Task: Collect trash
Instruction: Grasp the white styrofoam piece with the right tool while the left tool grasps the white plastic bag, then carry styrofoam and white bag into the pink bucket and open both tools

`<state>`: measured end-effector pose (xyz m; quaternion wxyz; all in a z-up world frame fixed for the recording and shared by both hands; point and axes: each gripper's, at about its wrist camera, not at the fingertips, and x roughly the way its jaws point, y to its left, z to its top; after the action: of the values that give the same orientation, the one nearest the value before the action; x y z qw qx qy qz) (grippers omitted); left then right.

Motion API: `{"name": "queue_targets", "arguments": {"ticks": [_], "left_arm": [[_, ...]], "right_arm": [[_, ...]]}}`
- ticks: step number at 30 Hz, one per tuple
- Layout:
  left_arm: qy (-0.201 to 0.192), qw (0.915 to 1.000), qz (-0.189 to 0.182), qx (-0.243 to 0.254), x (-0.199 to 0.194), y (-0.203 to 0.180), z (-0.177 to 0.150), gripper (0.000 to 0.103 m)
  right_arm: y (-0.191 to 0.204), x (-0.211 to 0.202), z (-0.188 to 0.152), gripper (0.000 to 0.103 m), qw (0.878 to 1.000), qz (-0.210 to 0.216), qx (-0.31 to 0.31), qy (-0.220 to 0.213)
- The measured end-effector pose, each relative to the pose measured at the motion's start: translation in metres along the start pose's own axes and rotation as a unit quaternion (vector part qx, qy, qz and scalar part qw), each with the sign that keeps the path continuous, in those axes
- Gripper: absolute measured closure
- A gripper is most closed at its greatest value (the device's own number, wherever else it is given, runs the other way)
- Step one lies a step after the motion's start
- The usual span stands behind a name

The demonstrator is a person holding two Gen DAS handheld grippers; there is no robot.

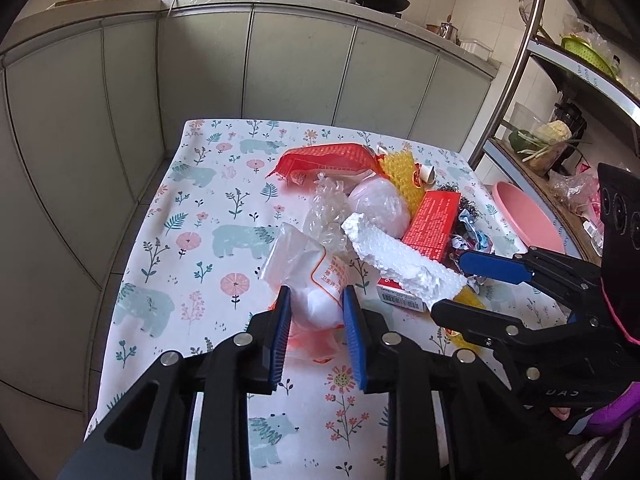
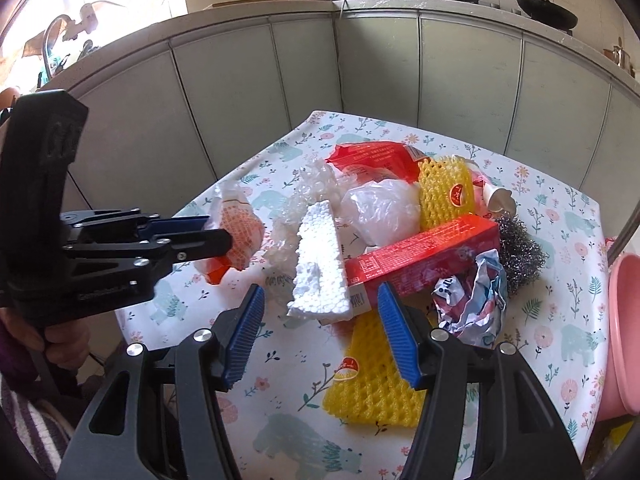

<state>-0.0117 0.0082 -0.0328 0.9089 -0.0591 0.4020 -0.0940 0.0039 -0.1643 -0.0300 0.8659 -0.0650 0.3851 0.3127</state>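
Trash pile point(image 2: 400, 240) sits mid-surface point(image 1: 192, 200) on floral cloth. Your left tongs point(image 1: 316, 312) pinch white-orange plastic bag point(image 1: 316, 284) at pile's near-left edge. Your right tongs point(image 2: 320, 312) gape, nothing held, over foam chunk point(image 2: 320, 264). Red box point(image 2: 424, 260), yellow mesh sleeve point(image 2: 372, 376), crumpled wrapper point(image 2: 472, 296) crowd close; steel scourer point(image 2: 520, 248) behind.

A table point(image 2: 560, 216) covered by a white cloth printed with bears and flowers carried a heap of trash. At its near side lay a yellow foam net point(image 2: 372, 376), with a white foam slab point(image 2: 320, 272) and a red box point(image 2: 424, 260) just beyond it, a crumpled wrapper point(image 2: 476, 300) and a steel scourer point(image 2: 520, 252) to the right, and a clear bag with orange print point(image 2: 240, 232) to the left. Farther off lay a red packet point(image 2: 372, 160), crumpled clear plastic point(image 2: 312, 188), a white bag point(image 2: 380, 208) and 1 more yellow net point(image 2: 448, 196).
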Motion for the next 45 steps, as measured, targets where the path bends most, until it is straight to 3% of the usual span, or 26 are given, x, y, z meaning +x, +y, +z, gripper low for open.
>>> {"name": "queue_targets", "arguments": {"ticks": [2, 7, 18, 26, 45], "left_arm": [[-0.002, 1.0, 0.0, 0.0, -0.002, 0.0, -0.001, 0.078], [-0.01, 0.9999, -0.001, -0.002, -0.009, 0.0, -0.001, 0.078], [-0.035, 0.9994, 0.0, 0.008, -0.027, -0.01, 0.008, 0.078], [-0.055, 0.998, -0.015, 0.027, -0.031, -0.029, 0.026, 0.078], [-0.086, 0.9893, -0.072, 0.093, -0.014, -0.102, 0.072, 0.078]], "right_arm": [[-0.002, 0.005, 0.0, 0.069, 1.0, -0.008, -0.003, 0.007], [-0.006, 0.004, -0.003, 0.07, 1.0, 0.001, 0.003, 0.012], [-0.016, -0.052, -0.005, 0.07, 0.998, 0.007, 0.021, -0.054], [-0.041, -0.083, -0.011, 0.07, 0.994, -0.026, 0.056, -0.091], [-0.11, -0.124, -0.033, 0.07, 0.975, -0.113, 0.142, -0.13]]}}
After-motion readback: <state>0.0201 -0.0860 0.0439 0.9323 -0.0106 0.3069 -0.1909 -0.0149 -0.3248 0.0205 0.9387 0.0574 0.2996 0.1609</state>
